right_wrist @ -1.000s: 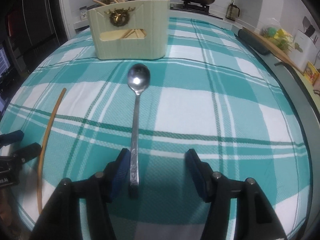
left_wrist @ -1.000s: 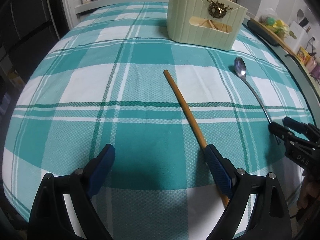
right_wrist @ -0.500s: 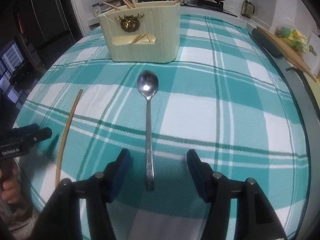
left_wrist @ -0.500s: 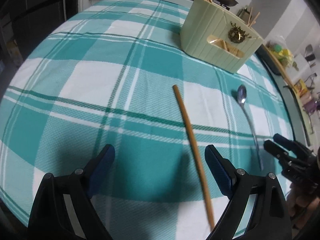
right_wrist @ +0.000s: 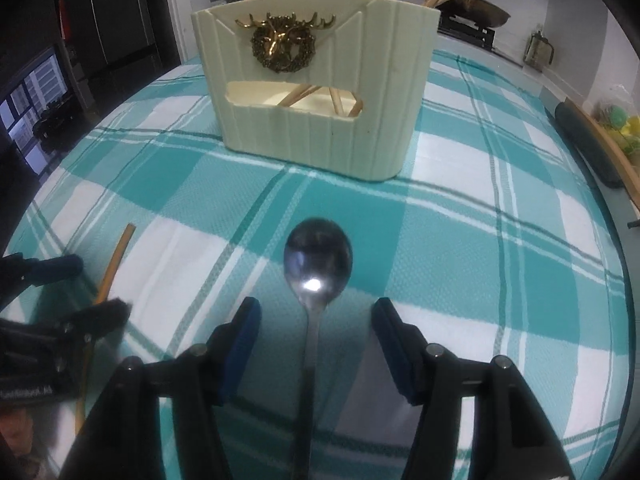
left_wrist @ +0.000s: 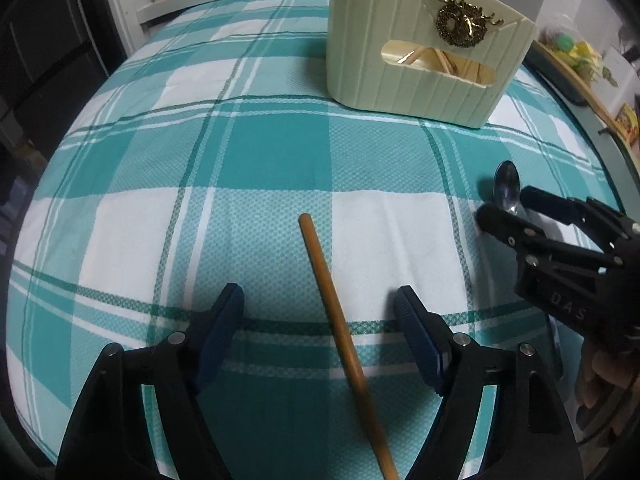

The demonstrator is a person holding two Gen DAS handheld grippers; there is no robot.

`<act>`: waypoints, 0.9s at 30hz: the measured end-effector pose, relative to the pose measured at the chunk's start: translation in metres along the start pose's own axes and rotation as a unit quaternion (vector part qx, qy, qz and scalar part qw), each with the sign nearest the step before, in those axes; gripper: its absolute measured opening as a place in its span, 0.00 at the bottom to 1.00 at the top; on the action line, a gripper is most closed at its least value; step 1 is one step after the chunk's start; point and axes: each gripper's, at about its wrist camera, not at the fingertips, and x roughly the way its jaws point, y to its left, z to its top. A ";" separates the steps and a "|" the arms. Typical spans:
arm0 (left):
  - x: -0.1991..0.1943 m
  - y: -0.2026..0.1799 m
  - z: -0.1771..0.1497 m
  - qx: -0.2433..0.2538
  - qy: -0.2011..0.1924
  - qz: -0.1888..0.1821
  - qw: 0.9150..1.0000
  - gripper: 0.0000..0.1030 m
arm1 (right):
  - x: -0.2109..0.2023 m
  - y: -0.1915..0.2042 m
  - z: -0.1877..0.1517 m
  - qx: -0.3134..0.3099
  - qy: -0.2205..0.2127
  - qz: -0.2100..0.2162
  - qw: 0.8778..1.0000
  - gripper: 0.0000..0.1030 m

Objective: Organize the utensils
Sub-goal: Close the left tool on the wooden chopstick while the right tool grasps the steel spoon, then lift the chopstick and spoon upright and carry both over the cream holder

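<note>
A wooden chopstick lies on the teal plaid tablecloth, running between the open jaws of my left gripper; it also shows in the right wrist view. A metal spoon lies bowl-forward between the open jaws of my right gripper; its bowl shows in the left wrist view. The right gripper appears there at the right. A cream utensil holder with a brass deer emblem stands beyond, holding several wooden sticks; it also shows in the left wrist view.
The left gripper sits at the left of the right wrist view. A dark roll and wooden board lie along the table's right edge. Pots stand on a stove behind the table.
Both grippers have moved forward along the utensils toward the holder. The chopstick now lies midway between the left jaws, and the spoon's neck sits between the right jaws.
</note>
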 end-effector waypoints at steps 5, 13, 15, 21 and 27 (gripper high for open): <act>-0.001 -0.003 0.005 0.007 -0.005 -0.003 1.000 0.26 | 0.013 0.000 0.020 0.033 -0.003 -0.030 0.999 0.38; -0.018 0.011 0.001 -0.026 -0.027 -0.062 0.997 0.05 | -0.009 -0.006 0.014 0.043 -0.039 -0.004 0.998 0.35; -0.034 0.016 0.001 -0.030 -0.047 -0.077 0.996 0.05 | -0.027 -0.008 0.012 0.051 -0.061 0.013 0.997 0.35; -0.102 0.036 0.003 -0.044 -0.116 -0.132 0.984 0.05 | -0.090 -0.015 0.004 0.054 -0.122 0.039 0.990 0.35; -0.151 0.049 0.002 -0.051 -0.168 -0.164 0.971 0.05 | -0.143 -0.015 -0.011 0.062 -0.164 0.065 0.982 0.35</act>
